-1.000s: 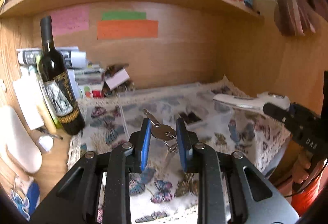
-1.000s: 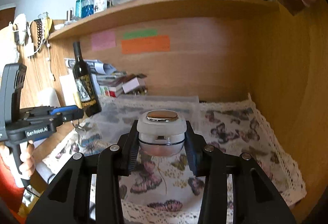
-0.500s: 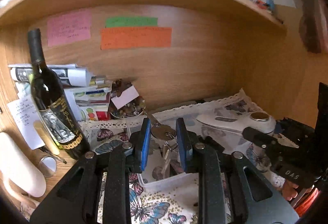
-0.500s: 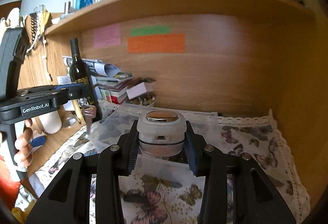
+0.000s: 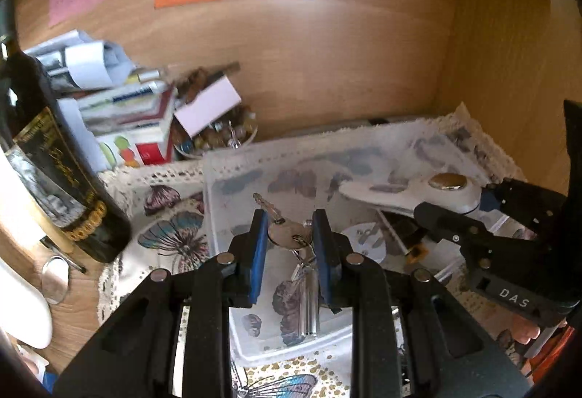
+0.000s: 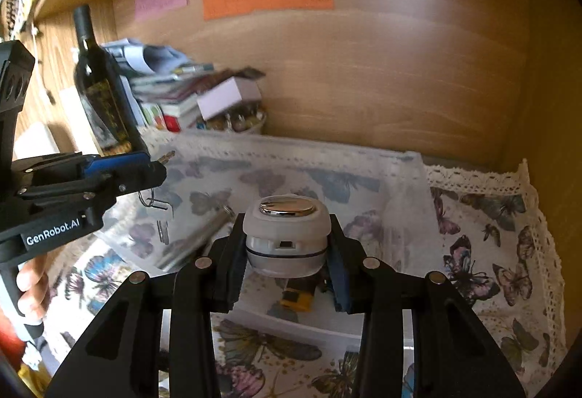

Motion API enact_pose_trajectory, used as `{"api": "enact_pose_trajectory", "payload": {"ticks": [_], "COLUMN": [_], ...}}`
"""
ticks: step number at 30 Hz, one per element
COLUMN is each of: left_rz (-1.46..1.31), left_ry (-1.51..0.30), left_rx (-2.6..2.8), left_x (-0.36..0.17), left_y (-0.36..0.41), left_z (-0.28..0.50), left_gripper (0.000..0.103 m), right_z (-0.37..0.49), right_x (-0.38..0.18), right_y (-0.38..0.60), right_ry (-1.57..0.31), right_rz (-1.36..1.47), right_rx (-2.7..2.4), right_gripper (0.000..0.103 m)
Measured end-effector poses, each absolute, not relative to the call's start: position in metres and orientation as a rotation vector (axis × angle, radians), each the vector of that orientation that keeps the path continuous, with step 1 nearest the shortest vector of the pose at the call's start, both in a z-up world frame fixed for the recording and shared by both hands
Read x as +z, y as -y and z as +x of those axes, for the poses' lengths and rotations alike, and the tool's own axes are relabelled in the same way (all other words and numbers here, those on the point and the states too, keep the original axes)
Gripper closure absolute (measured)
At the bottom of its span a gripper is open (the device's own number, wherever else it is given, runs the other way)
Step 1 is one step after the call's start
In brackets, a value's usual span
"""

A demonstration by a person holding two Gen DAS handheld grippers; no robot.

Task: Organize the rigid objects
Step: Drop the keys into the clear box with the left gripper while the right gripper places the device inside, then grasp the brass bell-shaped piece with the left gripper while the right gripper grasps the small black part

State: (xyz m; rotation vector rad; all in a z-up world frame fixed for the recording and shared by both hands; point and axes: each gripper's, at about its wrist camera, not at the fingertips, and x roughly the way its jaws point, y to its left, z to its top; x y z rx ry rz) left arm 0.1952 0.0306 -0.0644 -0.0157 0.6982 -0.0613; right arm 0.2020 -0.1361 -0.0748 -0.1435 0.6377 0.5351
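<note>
My left gripper [image 5: 289, 229] is shut on a bunch of silver keys [image 5: 287, 238], with a metal tube [image 5: 309, 303] hanging from the ring, over the left part of a clear plastic tray [image 5: 232, 176]. My right gripper [image 6: 287, 245] is shut on a white device with a chrome button top [image 6: 285, 234] and holds it over the same tray [image 6: 411, 179]. The left gripper also shows in the right wrist view [image 6: 145, 168], the right gripper in the left wrist view [image 5: 462, 212]. A yellow-and-black item [image 6: 296, 298] lies in the tray under the device.
A dark wine bottle [image 5: 54, 158] stands left of the tray. Stacked books and papers [image 5: 120, 114] and a bowl of small items [image 5: 214, 136] sit behind it. A butterfly-print cloth [image 6: 491, 245] covers the desk. Wooden walls [image 5: 509, 52] close the back and right.
Both grippers have moved forward and down over the clear tray, still holding their objects. The bottle and back wall look closer.
</note>
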Motion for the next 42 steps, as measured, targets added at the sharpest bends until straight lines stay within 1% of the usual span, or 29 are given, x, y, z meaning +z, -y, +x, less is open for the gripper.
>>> {"api": "enact_pose_trajectory", "payload": {"ticks": [8,14,16,17,18,19,20,22,24,25,27,28,30,32,36,42], "left_rz": [-0.002,-0.001,-0.002,-0.003,-0.005,-0.006,-0.006,0.001,0.006,0.007,0.003,0.001,0.003,0.005,0.021,0.007], "left_ry": [-0.745,-0.71,-0.701,-0.696,-0.688,-0.677,-0.668,-0.648,-0.63,-0.617,-0.601,-0.593,-0.587,-0.585,-0.611,-0.724], "left_rx": [-0.068,-0.079,-0.08,-0.079,-0.077,-0.074,-0.069,-0.061,-0.055,-0.053,-0.054,-0.057,-0.065,-0.071,-0.09,-0.148], "left_x": [-0.078,-0.066,-0.061,-0.059,-0.056,-0.054,-0.051,-0.046,-0.041,-0.038,-0.035,-0.033,-0.033,-0.035,-0.047,-0.08], "left_y": [-0.026,-0.025,-0.025,-0.025,-0.025,-0.025,-0.025,-0.024,-0.022,-0.021,-0.021,-0.02,-0.017,-0.014,-0.006,0.006], "left_z": [0.198,0.185,0.18,0.177,0.174,0.17,0.167,0.159,0.151,0.145,0.137,0.131,0.123,0.114,0.103,0.103], "left_gripper": [0.079,0.079,0.077,0.072,0.066,0.063,0.058,0.054,0.043,0.04,0.029,0.028,0.02,0.018,0.018,0.018], "right_z": [0.209,0.211,0.209,0.208,0.206,0.202,0.199,0.191,0.184,0.182,0.174,0.171,0.162,0.154,0.136,0.117], "right_x": [-0.081,-0.08,-0.078,-0.078,-0.076,-0.074,-0.071,-0.065,-0.059,-0.056,-0.05,-0.048,-0.043,-0.041,-0.039,-0.051], "right_y": [0.135,0.136,0.139,0.14,0.14,0.142,0.142,0.143,0.145,0.146,0.149,0.15,0.154,0.157,0.165,0.175], "right_ry": [-0.686,-0.706,-0.72,-0.725,-0.718,-0.696,-0.677,-0.647,-0.629,-0.62,-0.597,-0.589,-0.567,-0.552,-0.529,-0.539], "right_rz": [-0.172,-0.17,-0.157,-0.15,-0.145,-0.144,-0.147,-0.153,-0.152,-0.148,-0.134,-0.13,-0.12,-0.116,-0.118,-0.129], "right_rx": [0.505,0.487,0.498,0.509,0.512,0.501,0.494,0.492,0.488,0.488,0.493,0.494,0.498,0.5,0.499,0.498], "right_gripper": [0.066,0.066,0.065,0.062,0.052,0.046,0.037,0.033,0.033,0.033,0.03,0.03,0.028,0.027,0.025,0.024]}}
